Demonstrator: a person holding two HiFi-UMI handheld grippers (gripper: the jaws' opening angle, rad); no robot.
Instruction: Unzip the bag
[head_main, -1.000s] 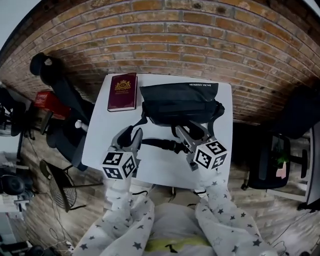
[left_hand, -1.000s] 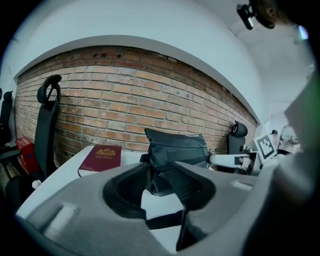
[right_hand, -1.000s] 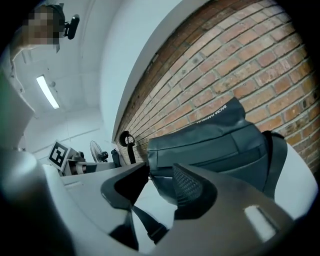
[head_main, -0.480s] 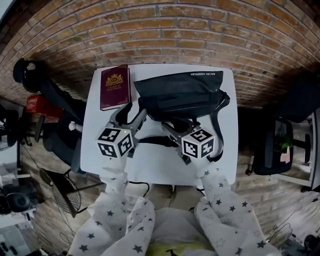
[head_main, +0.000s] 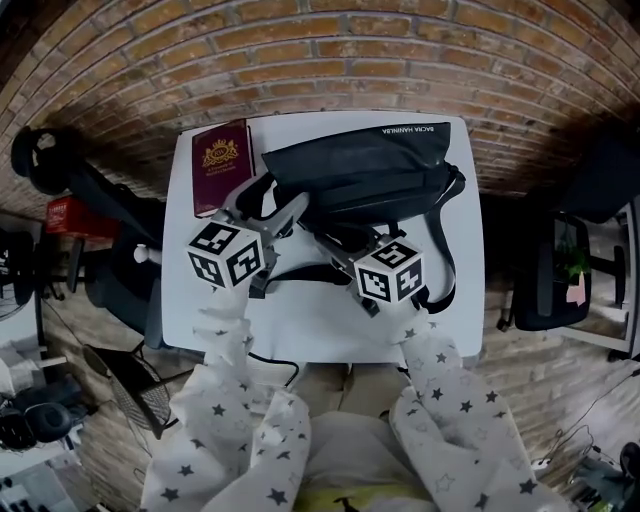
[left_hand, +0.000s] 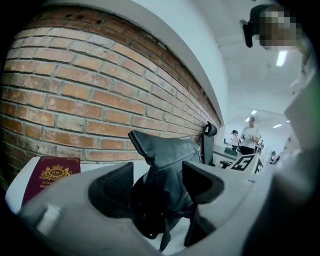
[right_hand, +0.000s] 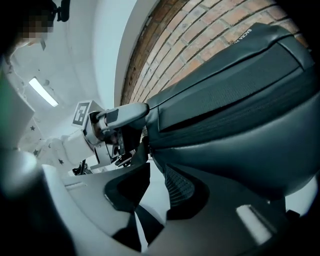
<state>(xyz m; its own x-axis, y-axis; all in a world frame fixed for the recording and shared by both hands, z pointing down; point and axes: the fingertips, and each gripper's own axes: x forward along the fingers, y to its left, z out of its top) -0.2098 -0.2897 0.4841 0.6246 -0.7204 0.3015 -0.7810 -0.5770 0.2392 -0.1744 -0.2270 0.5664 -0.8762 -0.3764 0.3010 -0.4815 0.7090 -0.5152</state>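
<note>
**Both grippers at the near edge of the black bag**

A black, leather-like sling bag (head_main: 360, 175) lay flat at the back of a white rectangular table (head_main: 320, 325), close to a red brick wall (head_main: 330, 60). White lettering ran along its far edge. Its black webbing strap (head_main: 443, 255) looped down the right side and across the table in front of it. Just left of the bag, apart from it, lay a maroon booklet with a gold crest (head_main: 220, 165).

The left gripper (head_main: 268, 205) reached in at the bag's left end. In the left gripper view its jaws stood far apart and had just been opening. The peaked end of the bag (left_hand: 165, 155) rose in the gap between them. The pads sat at either side of it without clamping, so the fingers were released. The booklet (left_hand: 50, 177) showed low at the left of that view.

The right gripper (head_main: 330, 240) lay along the middle of the bag's near edge. In the right gripper view its jaws (right_hand: 155, 185) had just been closing, yet a narrow gap remained, with white tabletop showing through it. A dark strip sat at the foot of that gap; what it was could not be told. The bulk of the bag (right_hand: 240, 100) swelled beside and above one jaw, outside the gap. The left gripper (right_hand: 117, 122) appeared beyond, at the bag's end.
</note>
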